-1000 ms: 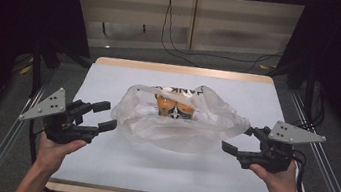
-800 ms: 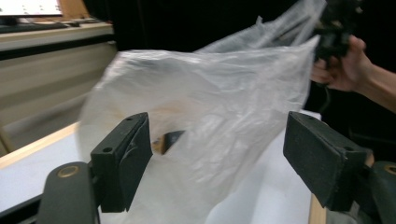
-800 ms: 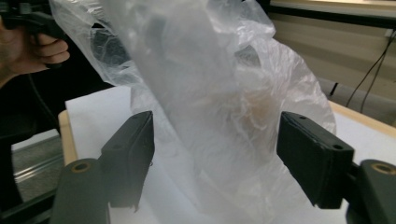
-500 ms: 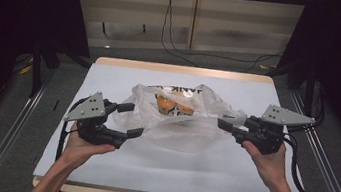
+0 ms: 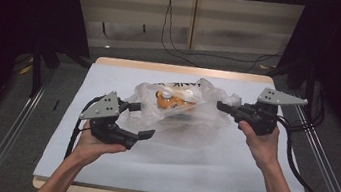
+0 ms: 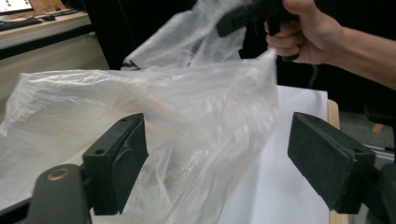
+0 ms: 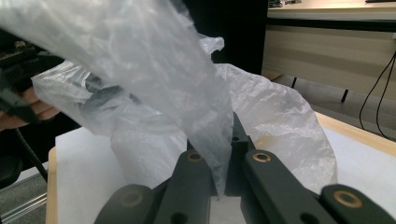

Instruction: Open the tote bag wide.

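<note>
Plastic bag (image 5: 181, 115), clear and crumpled, lying near the middle of the white-covered counter (image 5: 229, 170), with orange-and-white contents (image 5: 174, 99) visible through the film toward its far side. The right tongs (image 5: 222, 107) are pressed together on a fold of the bag's right edge; in the right gripper view the film (image 7: 205, 116) rises from between the closed jaws in a taut sheet, which suggests the edge is being held up and drawn to the right. The left tongs (image 5: 142, 121) stand spread at the bag's near-left edge; in the left gripper view the loose film (image 6: 205, 140) hangs between the two black jaws without being pinched. The likely purpose of this arrangement is that one side anchors and lifts the film while the other lines up for a second hold, so that the mouth can be pulled apart. The bag's long axis runs roughly left to right across the counter, between the two tongs. Its lifted, gathered edge points toward the right and far side; which end forms the actual mouth cannot be told from the crumpled film. The contents rest on the counter inside, not lifted.
</note>
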`<action>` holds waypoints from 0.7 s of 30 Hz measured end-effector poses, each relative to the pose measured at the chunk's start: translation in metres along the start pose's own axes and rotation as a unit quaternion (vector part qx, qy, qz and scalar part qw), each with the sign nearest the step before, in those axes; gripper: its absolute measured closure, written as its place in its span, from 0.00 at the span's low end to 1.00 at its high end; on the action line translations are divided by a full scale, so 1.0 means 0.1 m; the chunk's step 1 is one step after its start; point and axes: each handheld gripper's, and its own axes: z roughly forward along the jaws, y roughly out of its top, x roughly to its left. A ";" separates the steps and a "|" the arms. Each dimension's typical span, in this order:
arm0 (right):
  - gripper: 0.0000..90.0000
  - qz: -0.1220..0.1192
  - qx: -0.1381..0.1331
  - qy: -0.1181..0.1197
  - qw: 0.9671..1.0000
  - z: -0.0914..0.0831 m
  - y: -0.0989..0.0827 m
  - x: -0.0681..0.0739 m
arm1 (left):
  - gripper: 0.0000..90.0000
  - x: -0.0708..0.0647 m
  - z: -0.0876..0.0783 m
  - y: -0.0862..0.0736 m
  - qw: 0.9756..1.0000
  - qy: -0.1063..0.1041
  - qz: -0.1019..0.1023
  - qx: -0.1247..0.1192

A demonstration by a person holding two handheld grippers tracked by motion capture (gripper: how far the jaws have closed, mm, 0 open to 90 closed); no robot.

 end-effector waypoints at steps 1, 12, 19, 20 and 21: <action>1.00 0.000 0.001 0.000 1.000 0.02 0.01 -0.01 | 0.24 0.04 0.02 -0.02 1.000 0.009 -0.002 0.008; 1.00 0.004 0.020 -0.005 1.000 0.18 0.02 -0.18 | 0.99 0.59 0.05 -0.26 0.998 0.027 -0.064 0.009; 1.00 0.011 0.026 -0.021 0.999 0.27 0.01 -0.34 | 1.00 0.84 0.11 -0.34 0.994 0.043 -0.098 0.015; 1.00 0.012 0.027 -0.023 0.999 0.28 0.00 -0.36 | 1.00 0.87 0.13 -0.35 0.994 0.042 -0.100 0.017; 1.00 0.013 0.030 -0.025 0.999 0.30 -0.01 -0.38 | 1.00 0.88 0.14 -0.36 0.993 0.048 -0.102 0.022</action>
